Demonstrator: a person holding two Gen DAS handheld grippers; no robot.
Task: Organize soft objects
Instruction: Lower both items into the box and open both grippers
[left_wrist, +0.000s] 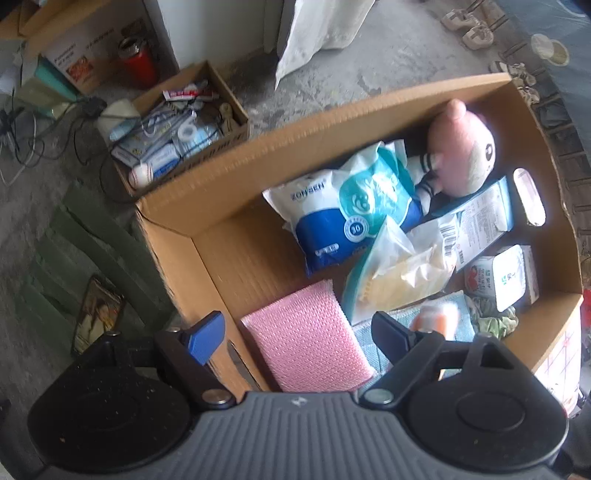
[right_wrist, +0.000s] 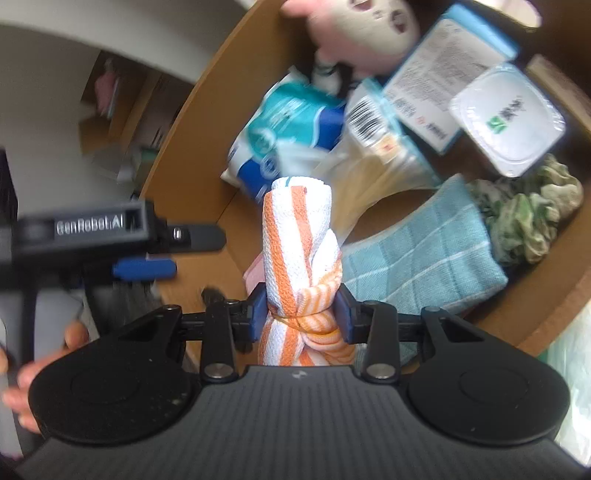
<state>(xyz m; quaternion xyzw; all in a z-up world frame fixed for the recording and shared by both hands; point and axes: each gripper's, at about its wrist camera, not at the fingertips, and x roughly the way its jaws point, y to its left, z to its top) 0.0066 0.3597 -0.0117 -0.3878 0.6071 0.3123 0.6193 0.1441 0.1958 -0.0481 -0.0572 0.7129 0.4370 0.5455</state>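
Right wrist view: right gripper (right_wrist: 301, 317) is clamped on the knotted orange towel (right_wrist: 297, 236), hanging over the box (right_wrist: 207, 110). Left gripper (left_wrist: 295, 336) is wide open, empty. Best bet: set it at 6 o'clock, beside the pink pad (left_wrist: 306, 336), then let go.

The left claw (left_wrist: 297, 338) points down with jaws spread; the right claw (right_wrist: 300, 314) is clamped, angled downward.

Your towel (right_wrist: 295, 258) is white with orange stripes. You'll see a teal cloth (right_wrist: 424, 266) checked with thin white lines and a pink sponge (left_wrist: 306, 339). The plush (left_wrist: 461, 155) is pink in the brown box (left_wrist: 229, 166).
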